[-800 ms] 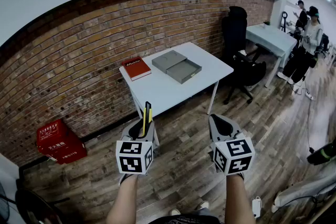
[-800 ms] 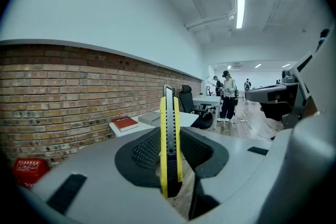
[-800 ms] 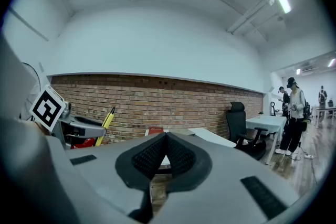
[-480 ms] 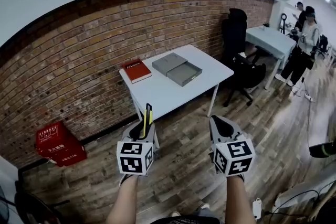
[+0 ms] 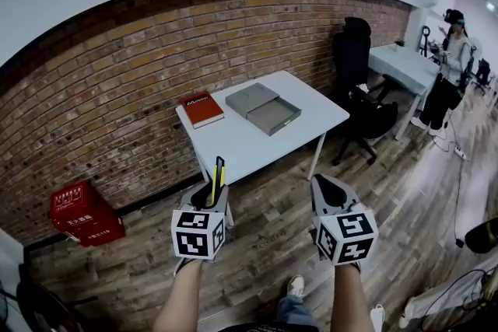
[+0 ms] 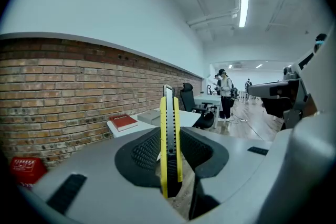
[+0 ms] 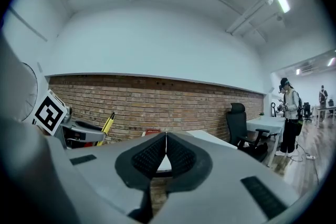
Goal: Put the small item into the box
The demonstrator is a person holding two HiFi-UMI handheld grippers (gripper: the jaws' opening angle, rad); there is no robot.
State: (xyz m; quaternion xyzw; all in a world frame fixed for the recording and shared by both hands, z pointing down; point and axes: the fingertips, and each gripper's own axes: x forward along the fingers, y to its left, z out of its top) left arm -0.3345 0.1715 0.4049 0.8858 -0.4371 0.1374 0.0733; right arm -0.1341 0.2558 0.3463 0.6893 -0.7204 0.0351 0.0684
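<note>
The left tongs (image 5: 212, 198) are clamped on a yellow and black utility knife (image 5: 217, 176). In the left gripper view the ribbed black pads (image 6: 142, 150) press on both flat sides of the knife (image 6: 169, 139), which stands upright with its upper end rising clear above the jaw tips. The right tongs (image 5: 325, 186) hold nothing. In the right gripper view (image 7: 166, 150) the two pads meet at their tips with no gap there.

Both tongs are held out side by side, a little apart, over the wooden floor (image 5: 264, 245) on the near side of the white table (image 5: 233, 144). So the small item is in the left tongs, not on the table.

The grey box (image 5: 264, 106) lies on the table towards its far edge, about midway along. It shows as two flat parts, a closed slab towards the wall and an open shallow tray (image 5: 274, 115) just beside it on the near side. A red book (image 5: 201, 108) lies at the table's far left corner, near the box but apart from it.

The far edge of the table runs along a brick wall (image 5: 117, 97). A black office chair (image 5: 354, 58) stands beyond the right edge, and a red crate (image 5: 84, 212) sits on the floor by the wall, well to the left. Farther right a person (image 5: 450, 66) stands beside a second white table (image 5: 405, 62).
</note>
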